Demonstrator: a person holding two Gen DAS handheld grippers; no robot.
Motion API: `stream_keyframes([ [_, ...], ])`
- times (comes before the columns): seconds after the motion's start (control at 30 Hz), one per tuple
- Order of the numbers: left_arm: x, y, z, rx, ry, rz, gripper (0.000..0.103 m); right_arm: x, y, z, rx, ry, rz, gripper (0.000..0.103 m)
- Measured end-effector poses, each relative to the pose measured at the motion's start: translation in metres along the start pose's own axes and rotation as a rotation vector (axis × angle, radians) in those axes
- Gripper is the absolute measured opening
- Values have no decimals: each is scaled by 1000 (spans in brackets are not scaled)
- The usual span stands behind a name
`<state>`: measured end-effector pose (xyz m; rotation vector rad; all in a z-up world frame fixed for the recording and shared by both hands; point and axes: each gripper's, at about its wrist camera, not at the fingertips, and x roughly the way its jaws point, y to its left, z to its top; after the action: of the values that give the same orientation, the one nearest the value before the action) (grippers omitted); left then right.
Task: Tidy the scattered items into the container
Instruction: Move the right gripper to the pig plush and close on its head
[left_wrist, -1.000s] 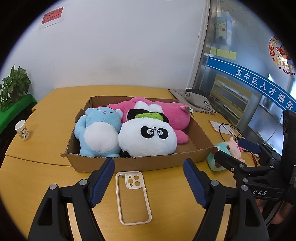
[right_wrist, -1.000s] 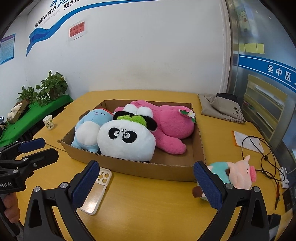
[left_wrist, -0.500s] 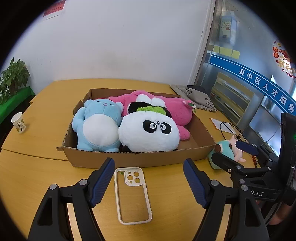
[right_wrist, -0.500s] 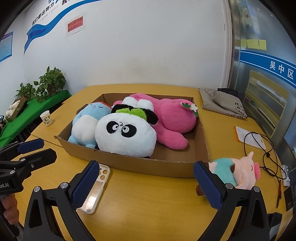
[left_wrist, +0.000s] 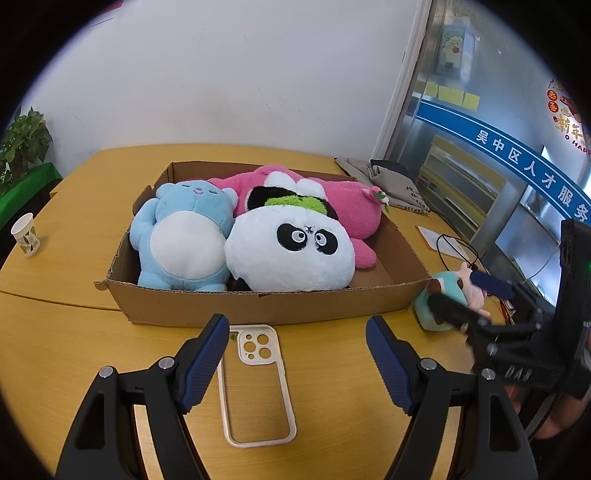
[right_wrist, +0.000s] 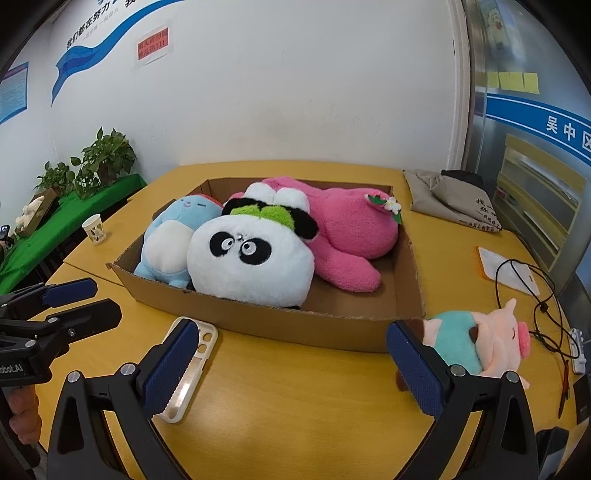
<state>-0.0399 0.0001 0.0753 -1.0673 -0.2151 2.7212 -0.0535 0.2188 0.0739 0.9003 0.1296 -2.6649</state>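
Here, in the left wrist view, the cardboard box (left_wrist: 266, 306) sits on the yellow desk (left_wrist: 55, 350) holding a blue bear plush (left_wrist: 181, 240), a panda plush (left_wrist: 291, 254) and a pink plush (left_wrist: 351, 206) behind them. Just in front of the box's near wall a cream phone case (left_wrist: 256, 384) lies flat; the left tool (left_wrist: 295, 354) hangs above it with its jaws spread wide and nothing between the pads. At the box's right corner a small teal-and-pink pig plush (left_wrist: 443, 299) rests on the desk, partly hidden by the right tool. In the right wrist view, the right tool (right_wrist: 291, 365) is likewise wide open and empty before the box (right_wrist: 295, 325); the pig plush (right_wrist: 476, 343) lies just beside the box's right front corner, behind the right finger, and the phone case (right_wrist: 192, 365) is by the left front wall. A paper cup (right_wrist: 94, 229) stands left of the box.
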Motion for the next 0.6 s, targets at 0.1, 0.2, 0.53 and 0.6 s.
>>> stream_keyframes([
  [0.1,5,2,0,1,11,24,77,-4,-38,3,44,-18,-71,103],
  [0.2,11,6,-2,-18,28,14,77,-2,-94,3,114,-10,-182,103],
  [0.53,31,7,-10,-41,93,-33,77,64,-261,-31,364,149,-212,102],
  [0.6,35,6,-12,-43,104,-46,77,73,-268,-40,422,146,-135,102],
])
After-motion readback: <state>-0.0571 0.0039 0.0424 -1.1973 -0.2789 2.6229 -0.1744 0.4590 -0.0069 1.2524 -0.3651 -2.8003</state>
